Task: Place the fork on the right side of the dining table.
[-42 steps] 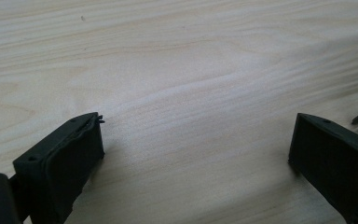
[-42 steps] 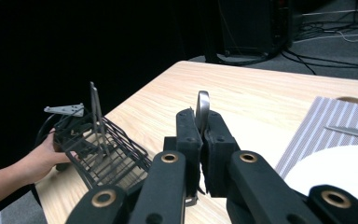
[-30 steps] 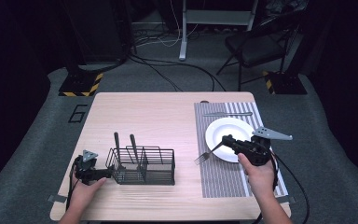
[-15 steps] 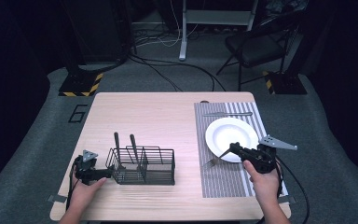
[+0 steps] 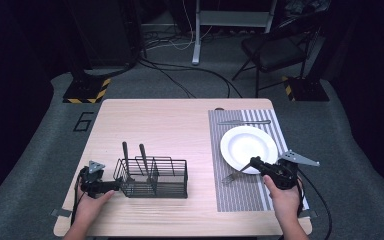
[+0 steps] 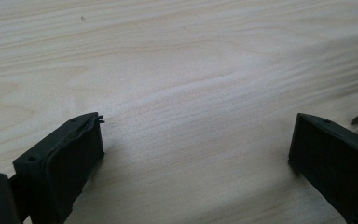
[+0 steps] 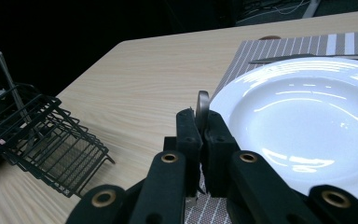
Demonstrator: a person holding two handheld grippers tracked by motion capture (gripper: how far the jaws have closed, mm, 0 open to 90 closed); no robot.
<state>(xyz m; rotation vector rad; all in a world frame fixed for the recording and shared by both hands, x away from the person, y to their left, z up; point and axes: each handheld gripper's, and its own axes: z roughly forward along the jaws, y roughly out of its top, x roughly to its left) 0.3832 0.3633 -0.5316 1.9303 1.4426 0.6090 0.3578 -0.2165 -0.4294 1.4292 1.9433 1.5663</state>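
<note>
Room is dark; overhead light falls on a pale wood-grain table [image 5: 170, 125] standing on grey carpet [image 5: 35, 150], which bears a printed numeral 6 [image 5: 83, 121] near the table's left edge. Behind the table: a black folding chair [image 5: 275, 50] to the right, a pale metal stand [image 5: 230, 20] at centre, dark equipment cabinets [image 5: 105, 35] to the left, with black and white cables [image 5: 180, 75] trailing across the floor. Two black bases with yellow-and-black hazard stripes [image 5: 87, 92] sit on the carpet, one on each side; walls are lost in shadow.
</note>
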